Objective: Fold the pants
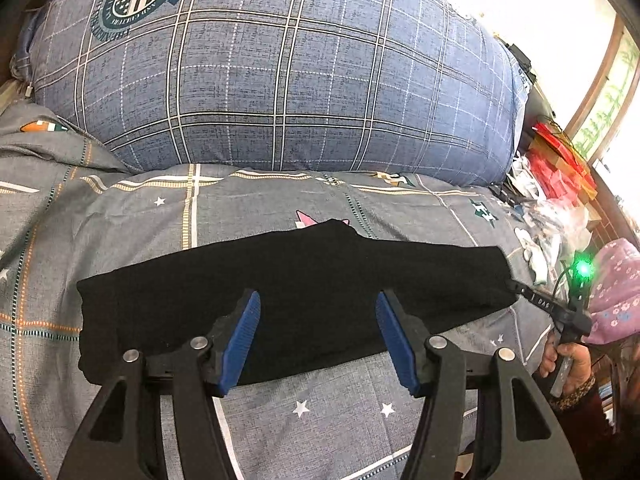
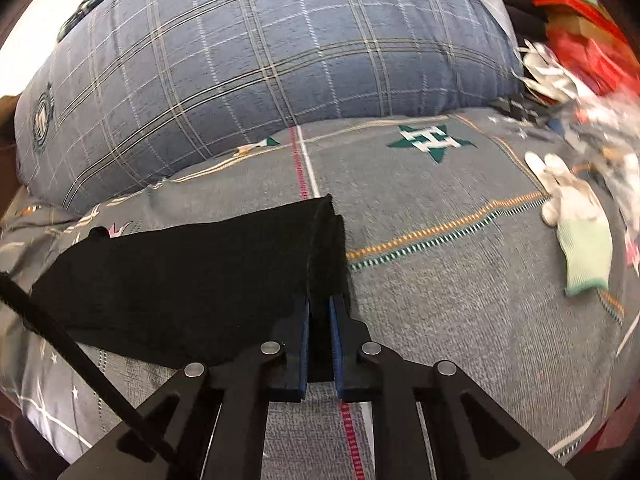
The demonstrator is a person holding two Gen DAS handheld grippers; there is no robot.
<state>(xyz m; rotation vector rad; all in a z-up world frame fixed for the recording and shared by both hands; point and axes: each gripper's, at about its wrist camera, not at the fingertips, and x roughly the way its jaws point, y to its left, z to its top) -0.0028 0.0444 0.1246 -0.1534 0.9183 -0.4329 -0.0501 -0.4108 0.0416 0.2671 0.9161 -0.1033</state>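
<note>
Right gripper [image 2: 320,320] clamps the folded black pants' [image 1: 280,292] end on the bed [image 1: 340,412]; left gripper [image 1: 318,336] hovers spread wide

Left gripper [image 1: 318,338] spread wide; right gripper [image 2: 320,340] clamped.

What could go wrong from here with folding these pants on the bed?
1. Only the right tongs clamp the black pants, at one end; the left tongs hang open above the middle, so pulling may drag the stack askew.
2. The pinched layers look uneven and might slip apart.
3. The white glove lies nearby and could get swept.
</note>
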